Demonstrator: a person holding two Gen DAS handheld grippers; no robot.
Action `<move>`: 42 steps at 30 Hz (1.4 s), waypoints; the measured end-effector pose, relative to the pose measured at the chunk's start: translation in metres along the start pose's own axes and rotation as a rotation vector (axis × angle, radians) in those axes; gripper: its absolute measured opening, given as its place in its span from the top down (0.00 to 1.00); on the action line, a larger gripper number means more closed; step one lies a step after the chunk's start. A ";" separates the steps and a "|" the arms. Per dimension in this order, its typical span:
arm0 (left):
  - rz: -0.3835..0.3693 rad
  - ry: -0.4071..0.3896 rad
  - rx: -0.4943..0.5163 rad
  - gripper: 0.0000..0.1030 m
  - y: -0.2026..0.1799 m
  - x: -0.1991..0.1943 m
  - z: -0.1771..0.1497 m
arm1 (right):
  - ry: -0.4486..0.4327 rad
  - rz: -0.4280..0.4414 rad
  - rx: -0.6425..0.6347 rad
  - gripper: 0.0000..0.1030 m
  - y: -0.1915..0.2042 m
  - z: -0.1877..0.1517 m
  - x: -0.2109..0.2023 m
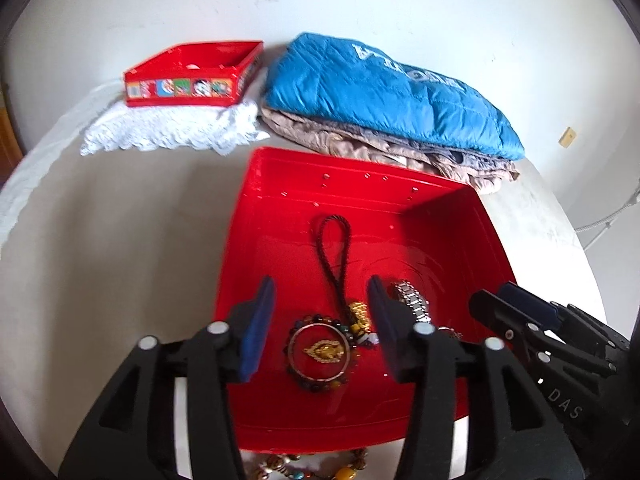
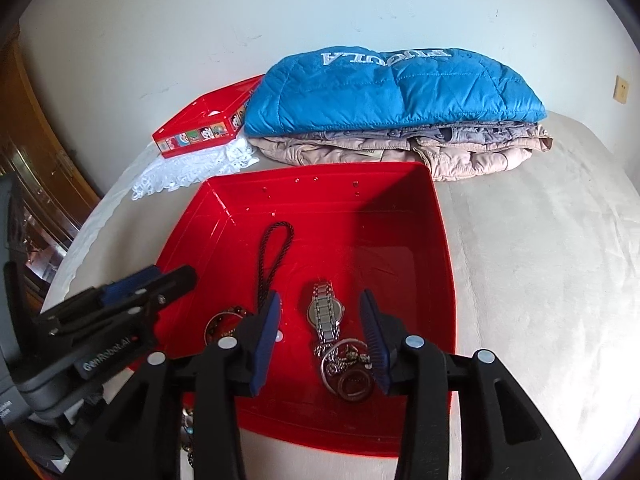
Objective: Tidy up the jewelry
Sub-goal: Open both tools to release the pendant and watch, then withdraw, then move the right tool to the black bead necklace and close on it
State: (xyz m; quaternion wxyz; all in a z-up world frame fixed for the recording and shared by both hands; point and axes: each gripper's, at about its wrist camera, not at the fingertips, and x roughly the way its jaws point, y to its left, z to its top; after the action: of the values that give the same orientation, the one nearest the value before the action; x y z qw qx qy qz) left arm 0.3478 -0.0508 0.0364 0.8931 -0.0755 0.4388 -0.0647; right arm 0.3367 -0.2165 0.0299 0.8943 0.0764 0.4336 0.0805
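Observation:
A big red tray (image 1: 360, 192) (image 2: 320, 200) lies on the beige surface with jewelry in it. Between the fingers of my left gripper (image 1: 321, 284), which is open, I see a beaded bracelet (image 1: 298, 380) with a metal bangle and a gold pendant (image 1: 324, 351) inside it. A black cord loop (image 1: 332, 248) with a gold charm (image 1: 358, 314) lies just beyond. My right gripper (image 2: 321, 298) stands open over a silver watch (image 2: 326, 314) and several rings (image 2: 348, 372). Neither gripper's pads touch anything. Each gripper shows at the side of the other's view.
A beaded necklace (image 1: 312, 466) lies outside the tray's near edge. A small red tin (image 1: 192, 72) sits on a white lace doily (image 1: 172, 132) at the back left. A folded blue jacket (image 1: 380, 88) tops beige clothes (image 2: 460, 152) behind the tray. A wooden cabinet (image 2: 36, 152) stands left.

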 end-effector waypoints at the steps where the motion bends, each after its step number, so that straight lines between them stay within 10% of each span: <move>1: 0.010 -0.010 -0.002 0.50 0.001 -0.003 -0.001 | 0.000 -0.007 0.002 0.58 -0.001 -0.001 -0.002; 27: 0.095 -0.115 0.071 0.23 0.022 -0.085 -0.066 | -0.082 -0.045 -0.049 0.04 0.025 -0.043 -0.062; 42: 0.103 -0.141 0.053 0.11 0.068 -0.114 -0.117 | -0.054 0.011 -0.145 0.04 0.070 -0.110 -0.078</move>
State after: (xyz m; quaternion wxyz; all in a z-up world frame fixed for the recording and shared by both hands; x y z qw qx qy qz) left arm 0.1888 0.0275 0.0407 0.9256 -0.0334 0.3762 -0.0250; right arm 0.1969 -0.1576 0.0367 0.9085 0.0160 0.4016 0.1146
